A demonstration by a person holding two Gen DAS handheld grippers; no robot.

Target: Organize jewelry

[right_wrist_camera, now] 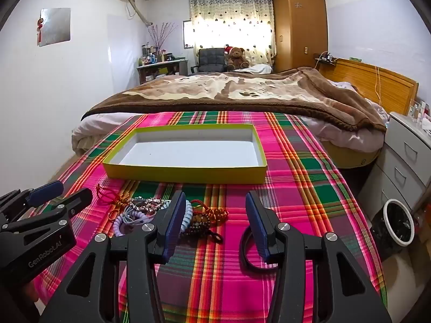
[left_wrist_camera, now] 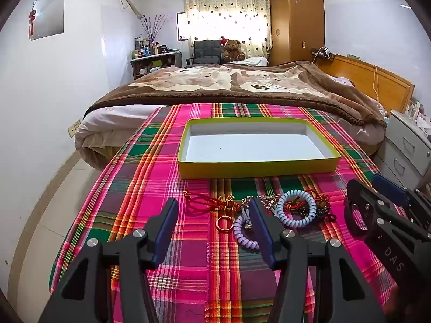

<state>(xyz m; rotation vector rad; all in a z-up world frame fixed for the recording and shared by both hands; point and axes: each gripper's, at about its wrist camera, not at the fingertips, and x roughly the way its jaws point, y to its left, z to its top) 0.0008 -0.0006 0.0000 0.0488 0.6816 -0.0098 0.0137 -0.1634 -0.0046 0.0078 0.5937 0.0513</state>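
Note:
A yellow box (left_wrist_camera: 256, 166) (right_wrist_camera: 186, 173) with a white inside stands open on the plaid cloth, with nothing in it. In front of it lies a jewelry pile: a red cord bracelet (left_wrist_camera: 204, 202), a gold ring (left_wrist_camera: 223, 222), a purple spiral band (left_wrist_camera: 243, 233), a pale blue spiral band (left_wrist_camera: 296, 210) and dark beads (right_wrist_camera: 200, 226). My left gripper (left_wrist_camera: 214, 211) (right_wrist_camera: 64, 192) hangs open over the ring, nothing between its pads. My right gripper (right_wrist_camera: 215, 207) (left_wrist_camera: 374, 188) is open just right of the pile. A black bangle (right_wrist_camera: 246, 255) lies under its right finger.
The plaid cloth (left_wrist_camera: 161, 177) covers a table at the foot of a bed with a brown blanket (left_wrist_camera: 229, 86). White drawers (right_wrist_camera: 406, 156) and a black bin (right_wrist_camera: 396, 223) stand to the right. The floor drops away on the left.

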